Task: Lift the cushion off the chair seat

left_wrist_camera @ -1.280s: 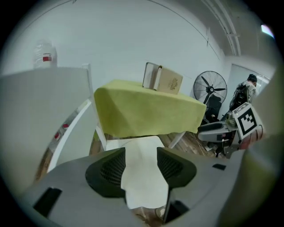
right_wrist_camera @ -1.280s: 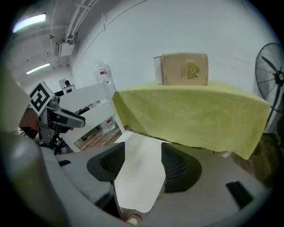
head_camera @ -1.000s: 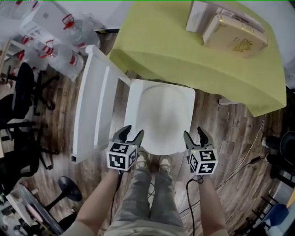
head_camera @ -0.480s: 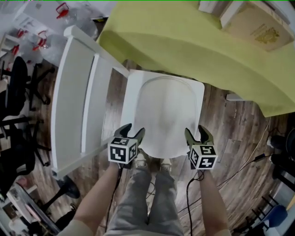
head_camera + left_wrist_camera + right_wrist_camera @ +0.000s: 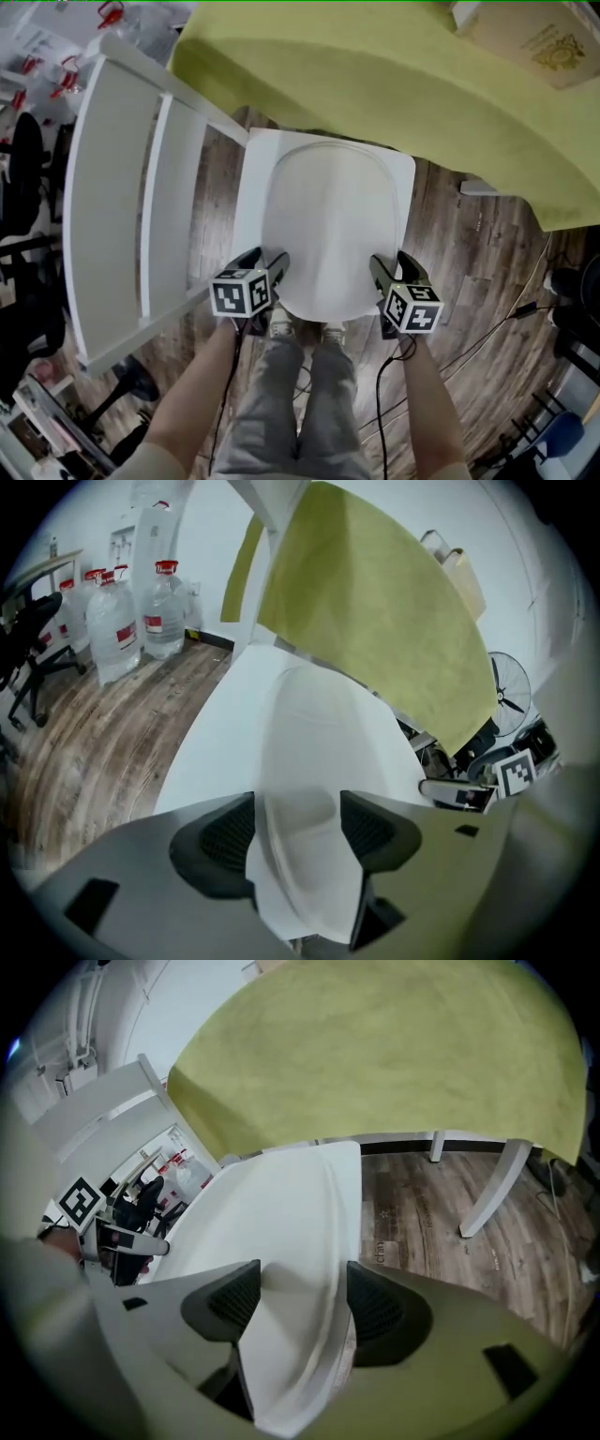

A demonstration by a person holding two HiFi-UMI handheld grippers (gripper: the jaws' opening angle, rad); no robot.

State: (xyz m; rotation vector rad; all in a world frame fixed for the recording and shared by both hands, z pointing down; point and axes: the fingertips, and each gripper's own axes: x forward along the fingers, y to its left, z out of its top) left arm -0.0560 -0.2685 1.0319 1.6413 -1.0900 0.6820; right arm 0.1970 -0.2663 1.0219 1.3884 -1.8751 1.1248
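A white cushion (image 5: 328,225) lies flat on the seat (image 5: 249,192) of a white chair, whose slatted back (image 5: 112,187) stands at the left. My left gripper (image 5: 265,263) is at the cushion's near left corner and my right gripper (image 5: 393,266) at its near right corner. In the left gripper view the jaws (image 5: 298,832) are opening, with the cushion's rim (image 5: 300,761) between the pads and not pinched. In the right gripper view the jaws (image 5: 302,1305) are also opening, astride the cushion's edge (image 5: 291,1241) and the seat border.
A table under a yellow-green cloth (image 5: 375,66) overhangs the chair's far side, with a box (image 5: 539,37) on it. Its white leg (image 5: 492,1190) stands to the right. Water bottles (image 5: 141,611) and black office chairs (image 5: 23,169) are left. Cables (image 5: 487,337) cross the wooden floor.
Both grippers have sunk to the seat's near edge and now straddle the cushion's near corners. The chair fills more of the head view.
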